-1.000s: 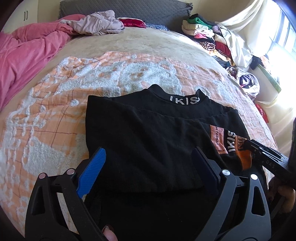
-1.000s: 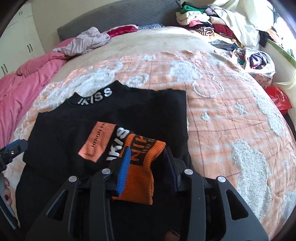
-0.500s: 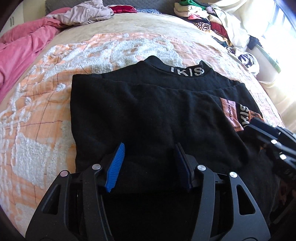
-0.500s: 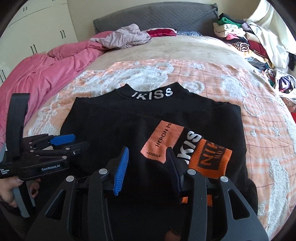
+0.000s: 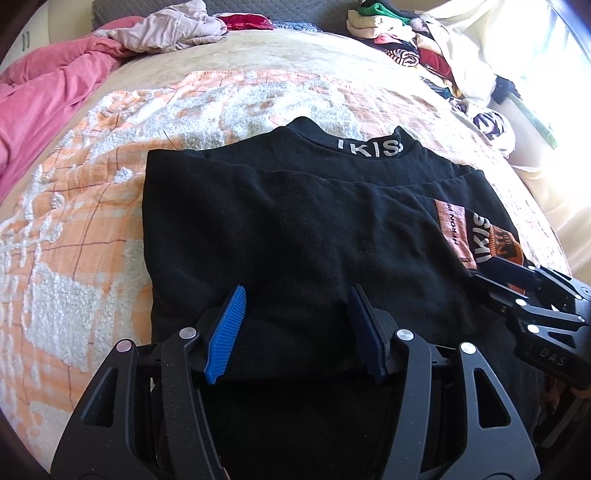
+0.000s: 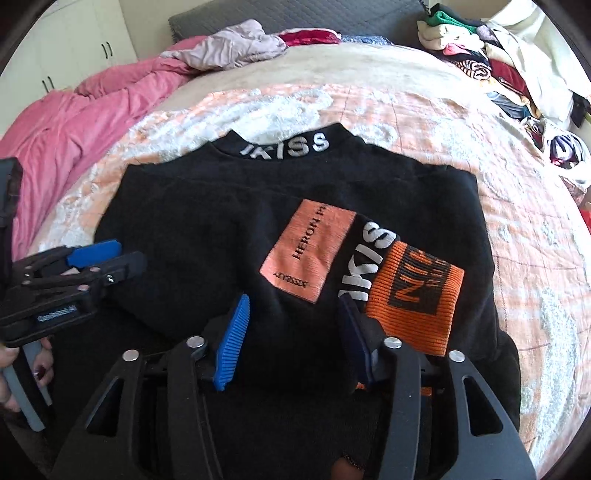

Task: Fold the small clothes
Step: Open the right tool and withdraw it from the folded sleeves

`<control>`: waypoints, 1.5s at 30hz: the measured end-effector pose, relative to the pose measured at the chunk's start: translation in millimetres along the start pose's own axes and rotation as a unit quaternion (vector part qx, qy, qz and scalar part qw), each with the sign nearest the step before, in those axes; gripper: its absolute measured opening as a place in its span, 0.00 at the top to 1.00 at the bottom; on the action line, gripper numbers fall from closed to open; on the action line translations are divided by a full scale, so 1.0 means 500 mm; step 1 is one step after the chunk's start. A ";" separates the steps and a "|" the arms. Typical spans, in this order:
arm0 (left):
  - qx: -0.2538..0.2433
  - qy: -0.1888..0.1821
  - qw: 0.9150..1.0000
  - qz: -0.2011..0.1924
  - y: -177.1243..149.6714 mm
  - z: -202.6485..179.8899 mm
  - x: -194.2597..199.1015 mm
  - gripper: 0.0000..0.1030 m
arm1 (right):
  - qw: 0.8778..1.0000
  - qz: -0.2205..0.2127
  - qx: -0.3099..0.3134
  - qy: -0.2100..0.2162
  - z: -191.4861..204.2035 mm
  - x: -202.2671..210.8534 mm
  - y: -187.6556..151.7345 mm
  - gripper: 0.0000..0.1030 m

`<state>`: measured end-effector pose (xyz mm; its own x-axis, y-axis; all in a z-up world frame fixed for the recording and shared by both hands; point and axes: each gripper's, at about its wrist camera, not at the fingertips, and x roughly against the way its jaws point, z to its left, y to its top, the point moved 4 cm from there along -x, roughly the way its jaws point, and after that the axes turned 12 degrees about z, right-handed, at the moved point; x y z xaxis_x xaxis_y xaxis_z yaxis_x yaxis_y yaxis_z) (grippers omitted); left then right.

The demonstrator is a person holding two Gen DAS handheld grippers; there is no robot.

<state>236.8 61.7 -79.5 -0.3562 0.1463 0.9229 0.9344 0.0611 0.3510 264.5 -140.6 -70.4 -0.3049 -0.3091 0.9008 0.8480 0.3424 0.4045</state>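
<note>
A black sweater (image 5: 295,229) (image 6: 207,229) with a white-lettered collar lies flat on the bed, both sleeves folded across its front. The right sleeve shows an orange patch and an orange ribbed cuff (image 6: 417,295). My left gripper (image 5: 295,328) is open, jaws astride the lower edge of the folded left sleeve, holding nothing. My right gripper (image 6: 291,332) is open over the sleeve just left of the cuff. Each gripper shows in the other's view: the right one at the sweater's right edge (image 5: 517,291), the left one at its left edge (image 6: 99,262).
The sweater rests on an orange and white blanket (image 5: 92,206) (image 6: 517,221). A pink duvet (image 6: 66,122) lies at the left. A heap of clothes (image 6: 491,59) sits at the far right, and a pale garment (image 5: 173,29) at the head.
The right gripper let go of the orange cuff and opened wider over the sleeve. The left gripper narrowed somewhat and shifted over the sweater's lower edge.
</note>
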 end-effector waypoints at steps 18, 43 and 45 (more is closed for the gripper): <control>0.011 -0.009 1.000 -0.009 -0.014 -0.004 0.047 0.38 | 0.997 -0.042 -0.060 0.004 -0.066 0.065 -0.002 0.11; 0.050 -0.002 0.998 -0.045 -0.061 0.025 0.163 0.09 | 0.995 -0.087 -0.051 -0.001 -0.060 0.160 -0.027 0.05; 0.052 0.001 0.997 -0.049 -0.069 0.031 0.175 0.09 | 0.994 -0.095 -0.051 -0.001 -0.057 0.172 -0.039 0.05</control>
<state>173.3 87.8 -13.1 -0.4464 0.1328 0.8849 0.8892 0.1764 0.4221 234.1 -199.2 -5.0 -0.4644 -0.3575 0.8102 0.8149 0.1857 0.5491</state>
